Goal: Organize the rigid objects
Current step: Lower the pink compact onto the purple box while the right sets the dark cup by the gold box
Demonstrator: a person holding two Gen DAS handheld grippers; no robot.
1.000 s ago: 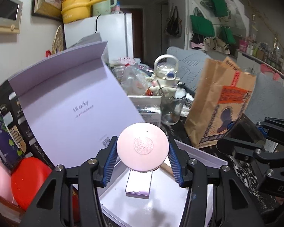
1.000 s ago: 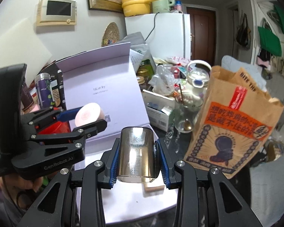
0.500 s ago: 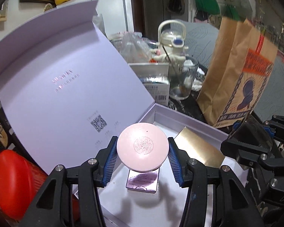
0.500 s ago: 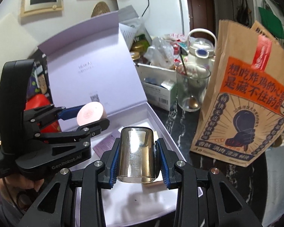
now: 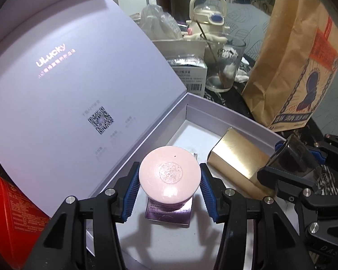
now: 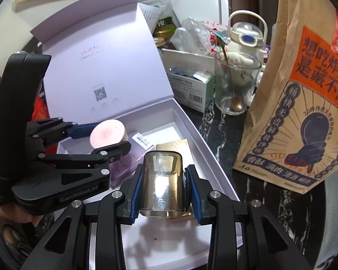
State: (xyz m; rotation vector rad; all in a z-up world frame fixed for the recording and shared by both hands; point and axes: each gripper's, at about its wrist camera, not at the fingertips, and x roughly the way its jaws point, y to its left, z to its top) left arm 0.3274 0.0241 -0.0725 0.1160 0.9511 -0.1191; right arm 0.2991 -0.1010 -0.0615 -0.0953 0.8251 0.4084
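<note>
Pink and round, the jar sits clenched between the blue pads of the left gripper, just as it did a second ago, but the view around it has changed: both grippers have tipped downward and sunk toward the open lilac box. The fridge and the yellow pot that filled the top of the earlier views have slid out of sight, and the box floor now fills the lower half of each picture. The box's raised lid, with its printed code, looms larger at the left.

The right gripper grasps a smoky glass cup by its sides, its grip unchanged, and angles down over the box. The left gripper hangs beside it, a little farther back over the box, also pitched steeply down; part of a hand shows under its handle.

On the box floor lie a gold carton and a purple packet. The pink jar covers most of the packet, and the cup hides the carton's near end in the right wrist view. Whether the jar stands clear of the packet cannot be told. A brown paper bag stands right of the box, its top cut off by the frame.
</note>
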